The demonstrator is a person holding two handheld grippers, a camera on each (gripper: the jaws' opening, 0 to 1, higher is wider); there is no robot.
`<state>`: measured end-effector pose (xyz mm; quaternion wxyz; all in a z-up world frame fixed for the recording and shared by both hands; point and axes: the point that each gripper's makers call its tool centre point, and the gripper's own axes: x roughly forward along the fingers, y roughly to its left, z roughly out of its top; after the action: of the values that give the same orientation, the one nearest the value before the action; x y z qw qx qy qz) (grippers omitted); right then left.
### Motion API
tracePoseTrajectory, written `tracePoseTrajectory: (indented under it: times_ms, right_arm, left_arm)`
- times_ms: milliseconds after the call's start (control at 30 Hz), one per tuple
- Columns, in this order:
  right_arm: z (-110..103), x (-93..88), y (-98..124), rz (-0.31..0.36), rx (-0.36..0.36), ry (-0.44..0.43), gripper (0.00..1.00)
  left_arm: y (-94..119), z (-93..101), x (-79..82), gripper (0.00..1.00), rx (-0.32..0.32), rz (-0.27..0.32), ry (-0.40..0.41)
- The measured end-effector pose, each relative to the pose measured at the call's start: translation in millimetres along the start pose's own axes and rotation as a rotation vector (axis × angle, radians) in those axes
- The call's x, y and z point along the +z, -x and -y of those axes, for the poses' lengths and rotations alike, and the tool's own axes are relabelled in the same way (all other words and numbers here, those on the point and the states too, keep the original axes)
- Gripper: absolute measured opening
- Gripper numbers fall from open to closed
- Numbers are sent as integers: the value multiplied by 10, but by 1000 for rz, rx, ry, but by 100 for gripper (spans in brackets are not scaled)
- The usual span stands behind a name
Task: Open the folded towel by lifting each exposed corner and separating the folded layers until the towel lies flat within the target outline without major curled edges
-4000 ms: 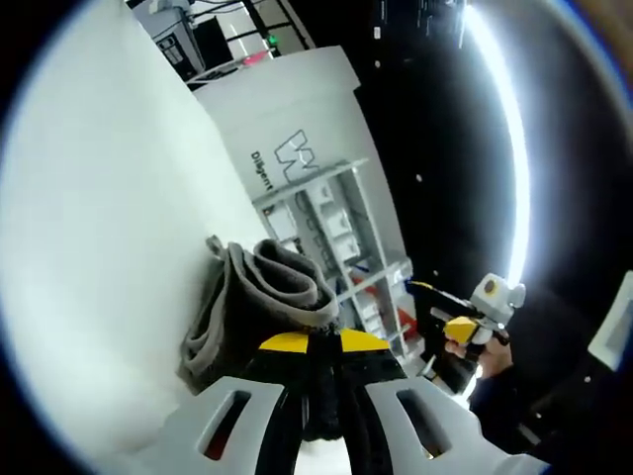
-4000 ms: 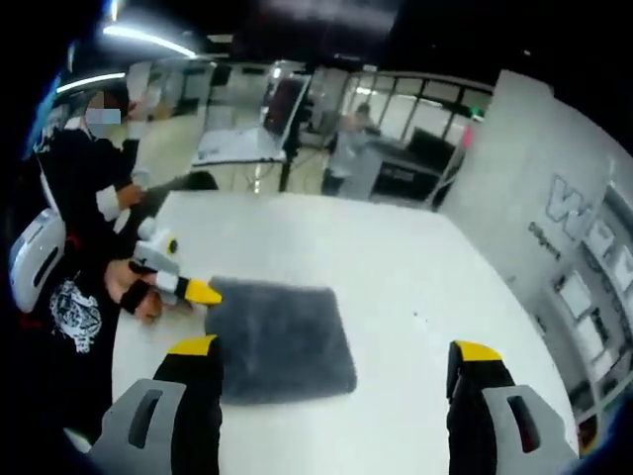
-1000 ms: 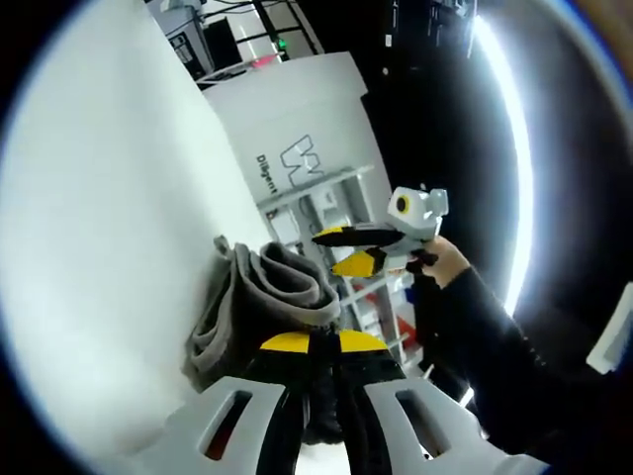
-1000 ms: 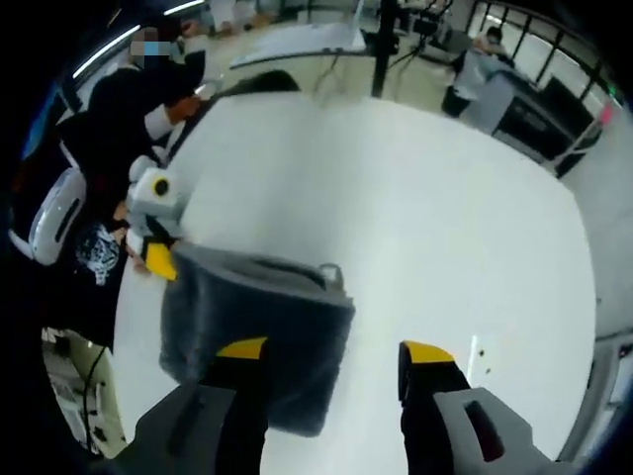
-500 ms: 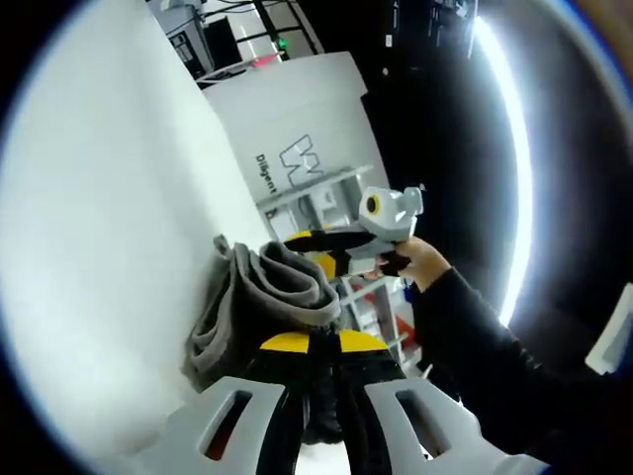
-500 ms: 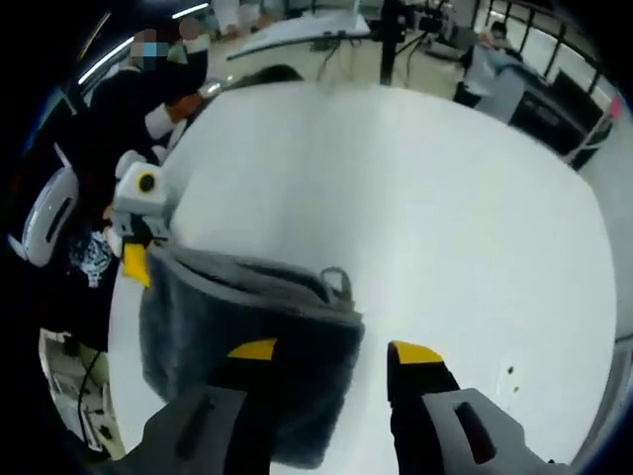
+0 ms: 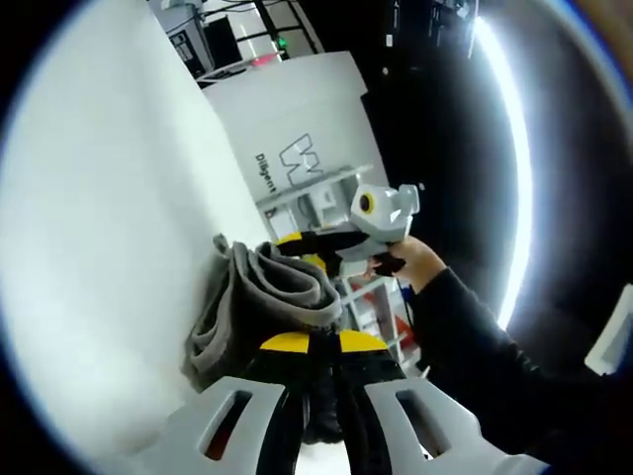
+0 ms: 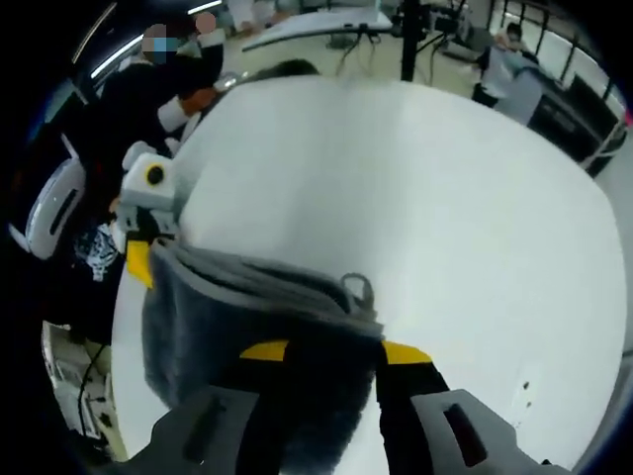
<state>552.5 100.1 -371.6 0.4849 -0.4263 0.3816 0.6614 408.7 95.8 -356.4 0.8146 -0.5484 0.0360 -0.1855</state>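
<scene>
Gripping: the left gripper (image 7: 315,344) had its jaws pressed together on an edge of the grey towel (image 7: 267,297).
Towel: bunched in folds just ahead of the left jaws, against the white table (image 7: 99,247); in the right gripper view it hung lifted above the table (image 8: 425,218).
Right gripper (image 8: 334,353): jaws narrow, the towel's (image 8: 257,317) near edge between its yellow tips; a firm pinch could not be told.
Loop tag (image 8: 358,290): just beyond the right tips.
</scene>
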Motion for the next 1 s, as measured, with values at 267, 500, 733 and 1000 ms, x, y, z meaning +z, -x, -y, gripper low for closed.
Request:
tracePoseTrajectory:
  times_ms: [267, 500, 733, 1000]
  right_arm:
    - [-129, 4, -95, -50, -9, 65, 27]
    - [-154, 77, -124, -109, -21, 144, 31]
    - [-108, 124, -163, -136, -60, 217, 42]
    - [-214, 116, -292, -177, -30, 338, 31]
  left_arm:
    - [-8, -7, -7, 6, 4, -5, 2]
    - [-21, -9, -24, 6, 3, -19, -7]
    - [-22, -16, -20, 6, 3, -22, -2]
    - [-15, -21, -14, 6, 0, -22, 3]
